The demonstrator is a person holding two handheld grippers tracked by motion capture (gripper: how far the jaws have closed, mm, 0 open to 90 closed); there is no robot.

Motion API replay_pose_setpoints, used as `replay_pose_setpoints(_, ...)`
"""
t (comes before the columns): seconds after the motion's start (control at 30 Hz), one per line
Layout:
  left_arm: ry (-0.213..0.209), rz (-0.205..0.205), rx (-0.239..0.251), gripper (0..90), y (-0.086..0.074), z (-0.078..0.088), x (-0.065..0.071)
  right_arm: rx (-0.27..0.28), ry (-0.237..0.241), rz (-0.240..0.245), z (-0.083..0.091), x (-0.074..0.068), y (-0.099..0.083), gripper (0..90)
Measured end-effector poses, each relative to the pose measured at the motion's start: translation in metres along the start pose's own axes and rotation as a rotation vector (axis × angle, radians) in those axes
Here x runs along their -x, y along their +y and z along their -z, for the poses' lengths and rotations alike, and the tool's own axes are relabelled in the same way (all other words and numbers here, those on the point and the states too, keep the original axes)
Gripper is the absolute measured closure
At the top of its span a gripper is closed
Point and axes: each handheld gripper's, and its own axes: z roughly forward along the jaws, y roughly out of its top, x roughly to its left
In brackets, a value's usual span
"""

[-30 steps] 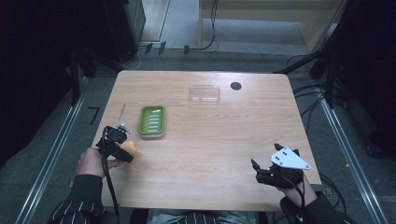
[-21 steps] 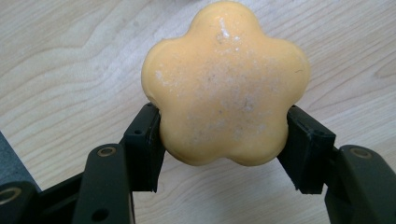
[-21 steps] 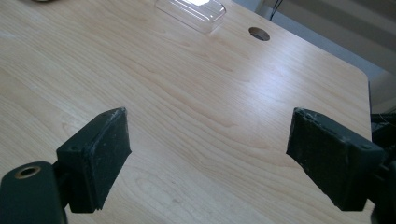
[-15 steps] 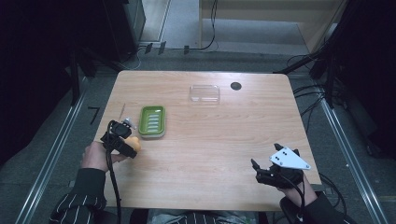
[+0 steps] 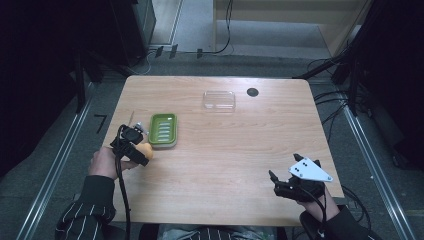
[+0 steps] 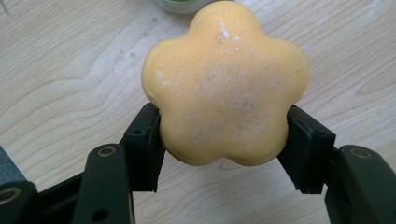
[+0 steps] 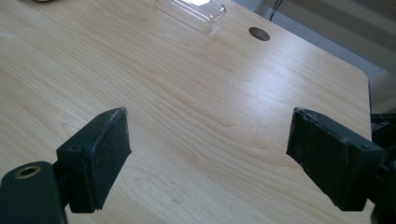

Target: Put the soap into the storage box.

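**Flower-shaped soap in the left grip**

The left hand-held gripper (image 6: 219, 140) is clamping the orange flower soap (image 6: 224, 84) by two opposite side lobes, near the green soap dish (image 5: 163, 130) at the table's (image 5: 225, 150) left. It is looking hard, light and probably slick. The right hand-held gripper (image 7: 210, 158) is resting with jaws apart.

A pale wooden surface (image 5: 220, 155) carries a green soap dish (image 5: 163, 130). Well beyond it to the right lies a clear plastic lid (image 5: 219, 100); just right of that sits a dark round hole (image 5: 252, 92), perhaps a cable port.
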Motion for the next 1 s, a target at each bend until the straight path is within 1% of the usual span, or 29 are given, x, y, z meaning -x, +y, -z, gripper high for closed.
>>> replay_pose_setpoints(0.13, -0.001, -0.004, 0.003, 39.5, 0.004, 0.002, -0.001, 0.000, 0.000, 0.002, 0.000, 0.000, 0.000, 13.7)
replay_pose_setpoints(0.17, 0.003, -0.001, 0.011, 39.4, 0.005, 0.002, -0.001, 0.000, 0.000, 0.001, 0.000, 0.000, 0.000, 13.7)
replay_pose_setpoints(0.2, 0.001, -0.004, 0.004, 39.5, 0.006, 0.003, -0.002, 0.000, -0.001, 0.001, 0.000, 0.000, 0.000, 13.7)
replay_pose_setpoints(0.27, 0.002, -0.009, 0.012, 39.4, 0.008, 0.004, -0.002, 0.000, -0.001, 0.001, 0.000, 0.000, 0.000, 13.7)
replay_pose_setpoints(0.3, 0.008, -0.017, 0.012, 39.4, 0.009, 0.005, -0.002, 0.000, -0.002, 0.002, 0.000, 0.000, 0.000, 13.7)
replay_pose_setpoints(0.4, 0.005, -0.024, 0.012, 39.4, 0.012, 0.006, -0.002, -0.001, -0.002, 0.001, 0.000, 0.000, 0.000, 13.7)
replay_pose_setpoints(0.5, 0.007, -0.032, 0.025, 39.4, 0.017, 0.008, -0.002, -0.001, -0.002, 0.001, 0.000, 0.000, 0.000, 13.8)
replay_pose_setpoints(0.67, 0.007, -0.052, 0.019, 39.4, 0.025, 0.009, 0.000, -0.001, -0.001, 0.001, 0.000, 0.000, 0.000, 13.7)
replay_pose_setpoints(0.77, 0.014, -0.060, 0.018, 39.4, 0.029, 0.009, -0.001, -0.001, -0.002, 0.001, 0.000, 0.000, 0.000, 13.7)
replay_pose_setpoints(0.8, 0.009, -0.060, 0.021, 39.4, 0.031, 0.009, -0.001, -0.001, -0.002, 0.001, 0.000, 0.000, 0.000, 13.7)
replay_pose_setpoints(0.83, 0.007, -0.063, 0.014, 39.4, 0.033, 0.009, -0.001, -0.001, -0.002, 0.001, 0.000, 0.000, 0.000, 13.7)
replay_pose_setpoints(1.0, 0.013, -0.072, 0.010, 39.4, 0.040, 0.007, -0.002, -0.001, -0.002, 0.001, 0.000, 0.000, 0.000, 13.7)
